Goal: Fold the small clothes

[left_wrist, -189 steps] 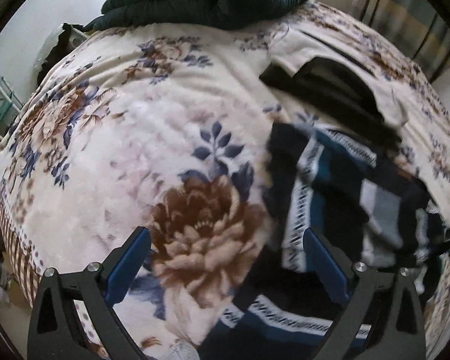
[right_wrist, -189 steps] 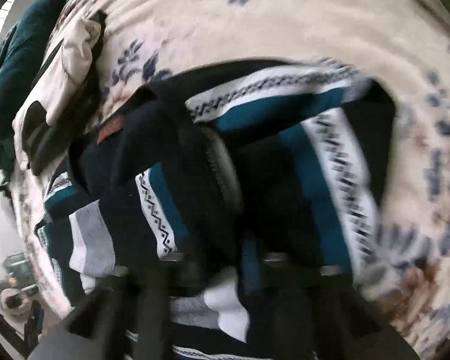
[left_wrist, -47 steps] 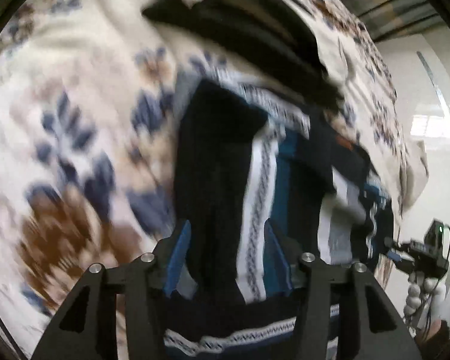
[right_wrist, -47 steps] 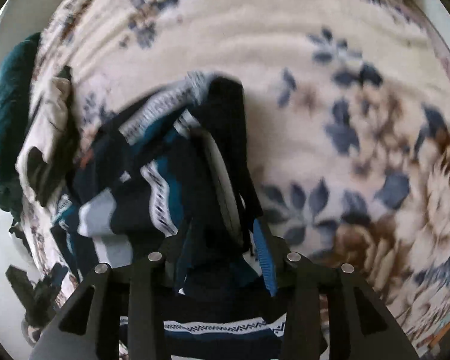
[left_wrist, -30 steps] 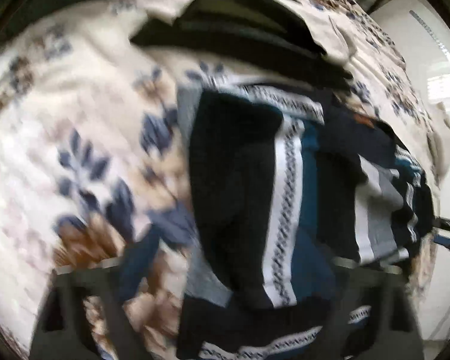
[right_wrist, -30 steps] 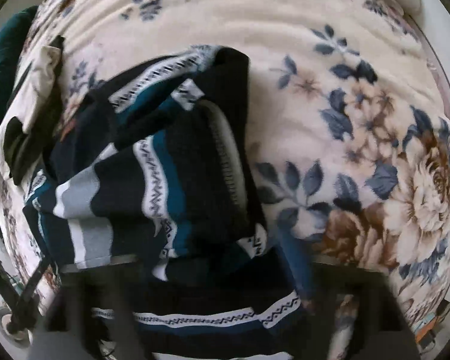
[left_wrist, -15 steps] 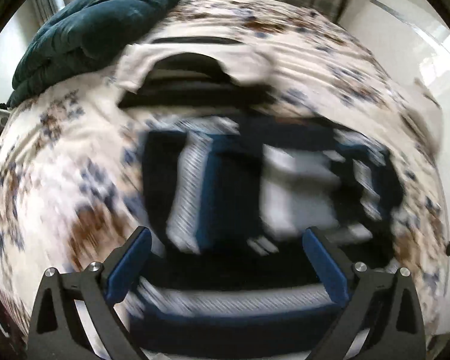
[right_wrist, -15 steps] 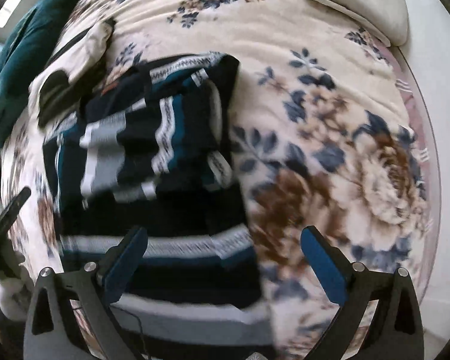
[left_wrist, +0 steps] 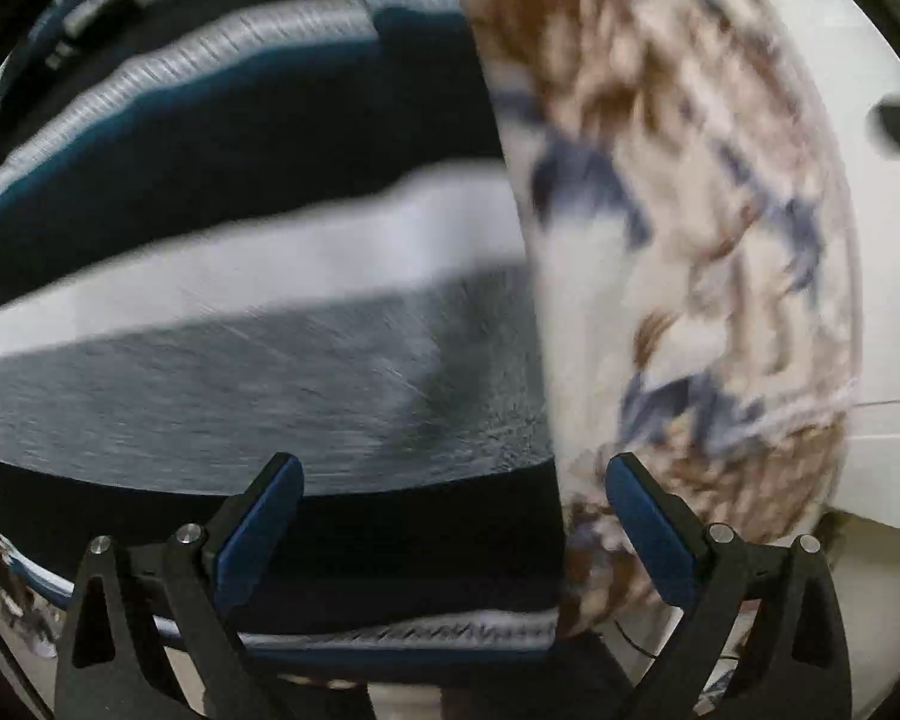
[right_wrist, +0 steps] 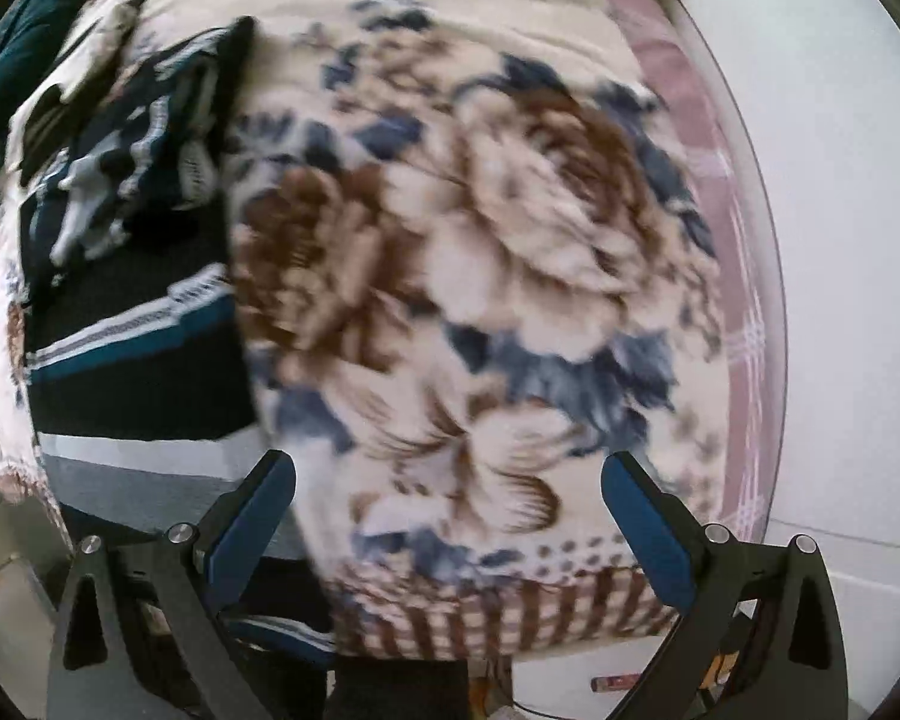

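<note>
- Two pairs of tongs show, each with black angular arms, silver bolts and flat blue pads; the left gripper [left_wrist: 450, 501] and the right gripper [right_wrist: 447, 495] both stand spread wide with nothing between the pads.
- Both sets of jaws have just been opening, from a slightly narrower spread a second ago; further back each was pinched on a fold of the sweater.
- Left view: the striped knit sweater [left_wrist: 240, 312] fills the frame just below the pads, lying flat on the blanket, with broad bands of black, teal, white and flecked grey, and a thin zigzag-patterned stripe at its lower edge. Its straight side edge runs up between the pads.
- Right of that edge lies the plush floral blanket [left_wrist: 690, 240], cream with brown and blue blooms, blurred by motion. Half a second ago this camera saw the whole folded garment from farther off; now it sits close over the lower hem area.
- Right view: the pads frame a large brown-and-cream flower on the fleecy blanket [right_wrist: 510, 240], with a striped brown border at its edge.
- The sweater [right_wrist: 138, 324] lies to the left, its upper part bunched into folds, lower part spread flat. Earlier it sat more centred under this gripper.
- At the far upper left are a cream-and-black garment [right_wrist: 72, 84] and a dark teal quilt [right_wrist: 6, 60].
</note>
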